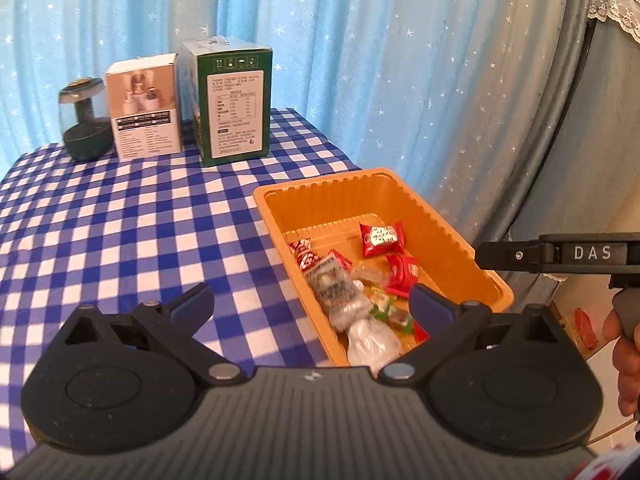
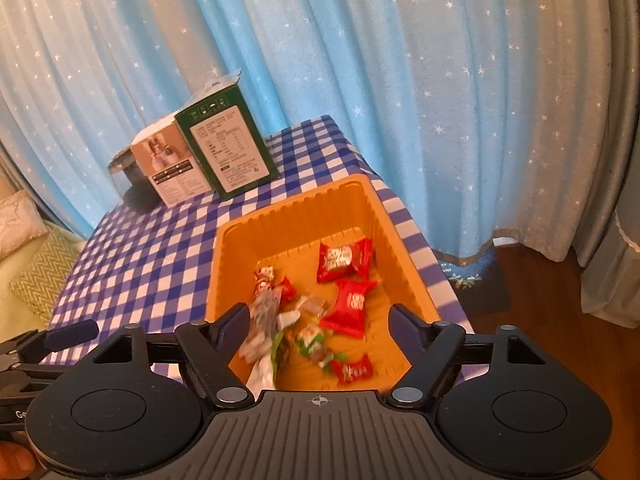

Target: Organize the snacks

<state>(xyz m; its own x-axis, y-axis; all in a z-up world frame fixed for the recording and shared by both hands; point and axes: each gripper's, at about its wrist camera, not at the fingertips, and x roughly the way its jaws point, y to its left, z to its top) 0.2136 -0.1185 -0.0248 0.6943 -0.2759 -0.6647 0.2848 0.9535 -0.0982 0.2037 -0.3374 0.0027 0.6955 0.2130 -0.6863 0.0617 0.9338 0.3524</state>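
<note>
An orange plastic tray (image 1: pixel 340 196) (image 2: pixel 280 220) sits at the right edge of the blue checked table. It holds several wrapped snacks: red packets (image 1: pixel 382 238) (image 2: pixel 344 260), a long grey and white packet (image 1: pixel 340 296) (image 2: pixel 262 320) and small green and brown candies (image 2: pixel 316 340). My left gripper (image 1: pixel 312 304) is open and empty, above the tray's near left corner. My right gripper (image 2: pixel 320 324) is open and empty, above the tray's near end. The right gripper's side shows at the right of the left wrist view (image 1: pixel 560 254).
At the back of the table (image 1: pixel 120 220) stand a green carton (image 1: pixel 230 104) (image 2: pixel 228 148), a white box (image 1: pixel 144 108) (image 2: pixel 168 168) and a dark glass device (image 1: pixel 84 120). A starred blue curtain hangs behind. Wooden floor (image 2: pixel 560 340) lies right of the table.
</note>
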